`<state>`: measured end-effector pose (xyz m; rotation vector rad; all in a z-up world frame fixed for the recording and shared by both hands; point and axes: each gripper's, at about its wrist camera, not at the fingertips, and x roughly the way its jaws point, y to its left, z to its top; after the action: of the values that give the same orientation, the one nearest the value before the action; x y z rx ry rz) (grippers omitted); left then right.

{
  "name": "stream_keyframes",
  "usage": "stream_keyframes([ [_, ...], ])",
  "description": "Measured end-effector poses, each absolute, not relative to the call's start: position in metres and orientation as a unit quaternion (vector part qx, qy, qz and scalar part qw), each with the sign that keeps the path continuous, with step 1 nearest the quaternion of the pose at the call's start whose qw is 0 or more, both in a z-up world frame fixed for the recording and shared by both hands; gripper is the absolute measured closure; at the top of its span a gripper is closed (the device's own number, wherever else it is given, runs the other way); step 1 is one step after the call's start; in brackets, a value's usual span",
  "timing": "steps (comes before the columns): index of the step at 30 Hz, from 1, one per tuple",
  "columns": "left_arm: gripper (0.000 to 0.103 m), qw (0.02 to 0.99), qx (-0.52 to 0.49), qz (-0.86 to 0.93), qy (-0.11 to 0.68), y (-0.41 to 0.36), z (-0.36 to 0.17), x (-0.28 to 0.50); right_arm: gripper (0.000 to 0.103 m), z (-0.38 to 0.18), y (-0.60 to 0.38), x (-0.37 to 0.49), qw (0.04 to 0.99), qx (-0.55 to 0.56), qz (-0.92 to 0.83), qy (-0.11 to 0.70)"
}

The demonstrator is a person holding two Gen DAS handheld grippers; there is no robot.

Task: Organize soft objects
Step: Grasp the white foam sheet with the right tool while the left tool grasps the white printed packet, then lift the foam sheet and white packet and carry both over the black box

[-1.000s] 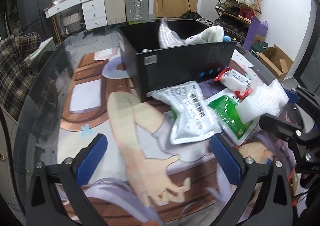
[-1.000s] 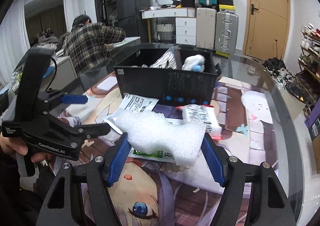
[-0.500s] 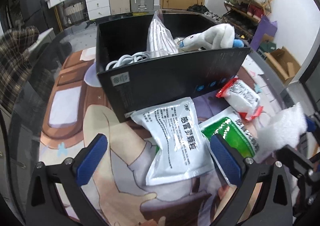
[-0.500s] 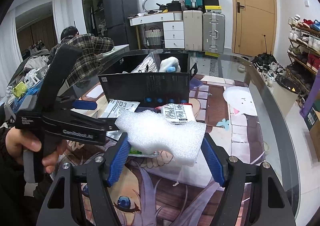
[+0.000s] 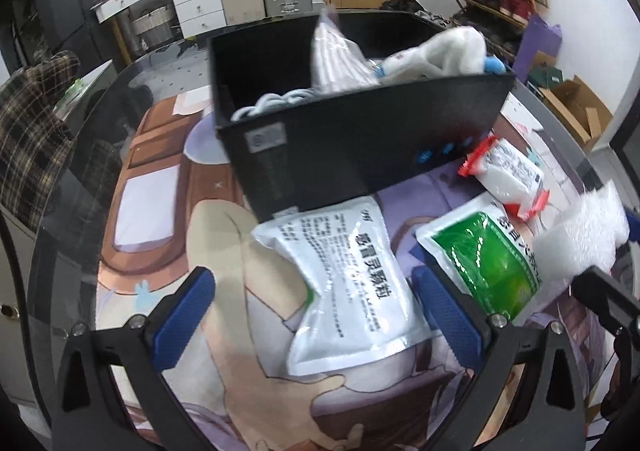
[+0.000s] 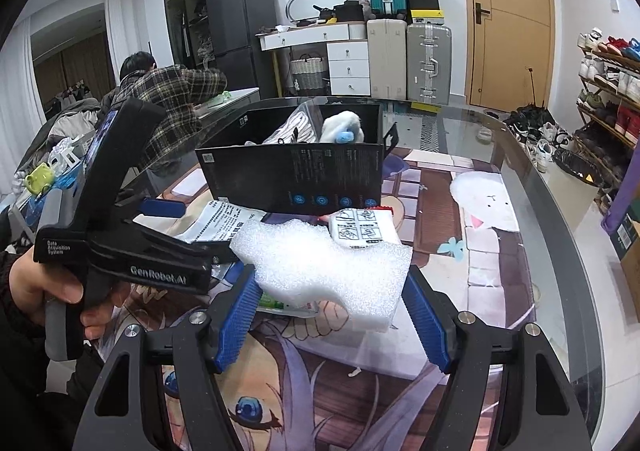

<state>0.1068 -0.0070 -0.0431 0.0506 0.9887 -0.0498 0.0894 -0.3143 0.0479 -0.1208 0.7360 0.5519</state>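
Observation:
My right gripper (image 6: pixel 332 315) is shut on a white foam block (image 6: pixel 324 271), held a little above the table; the same foam block (image 5: pixel 580 239) shows at the right edge of the left wrist view. My left gripper (image 5: pixel 314 315) is open and points down at a white printed pouch (image 5: pixel 352 283) lying flat between its fingers. A green pouch (image 5: pixel 488 259) and a red-and-white pack (image 5: pixel 508 175) lie to the right. Behind them stands an open black box (image 5: pixel 360 139) with a striped bag (image 5: pixel 336 55), a white plush toy (image 5: pixel 440 51) and a coiled cable (image 5: pixel 280 103) inside.
The table is glass over a printed cartoon mat (image 6: pixel 480 251), with its curved edge (image 6: pixel 560 231) at the right. A hand (image 6: pixel 44 291) holds the left gripper's handle. A person in a plaid shirt (image 6: pixel 172 91) sits behind the table at the left. A shoe rack (image 6: pixel 608 99) stands at the right.
My left gripper has moved forward and tipped down, so the white pouch now lies between its fingers and the box looks closer. The right gripper still holds the foam block.

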Motion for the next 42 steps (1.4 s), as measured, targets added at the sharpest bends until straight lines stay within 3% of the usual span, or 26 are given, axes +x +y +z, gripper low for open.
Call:
stream_keyframes([
  [6,0.004,0.881,0.013,-0.039,0.471,-0.003,-0.043,0.101,0.031,0.05,-0.311,0.089,0.894,-0.061,0.268,0.353],
  [9,0.017,0.886,0.018,-0.046,0.461,0.0,-0.042,0.094,0.031,0.05,-0.311,0.088,0.895,-0.061,0.268,0.352],
  [11,0.04,0.89,0.023,-0.057,0.452,0.002,-0.039,0.091,0.031,0.051,-0.31,0.088,0.895,-0.062,0.268,0.35],
  [13,0.055,0.891,0.03,-0.07,0.448,0.001,-0.037,0.086,0.031,0.051,-0.309,0.088,0.895,-0.061,0.269,0.35],
  [17,0.067,0.893,0.031,-0.077,0.443,0.004,-0.033,0.079,0.031,0.052,-0.308,0.086,0.895,-0.063,0.27,0.348],
  [23,0.077,0.894,0.009,-0.09,0.438,0.01,-0.028,0.072,0.031,0.053,-0.307,0.084,0.896,-0.063,0.27,0.346],
  [42,0.079,0.92,-0.032,-0.107,0.375,0.027,0.021,0.043,0.031,0.066,-0.298,0.072,0.904,-0.07,0.272,0.322],
])
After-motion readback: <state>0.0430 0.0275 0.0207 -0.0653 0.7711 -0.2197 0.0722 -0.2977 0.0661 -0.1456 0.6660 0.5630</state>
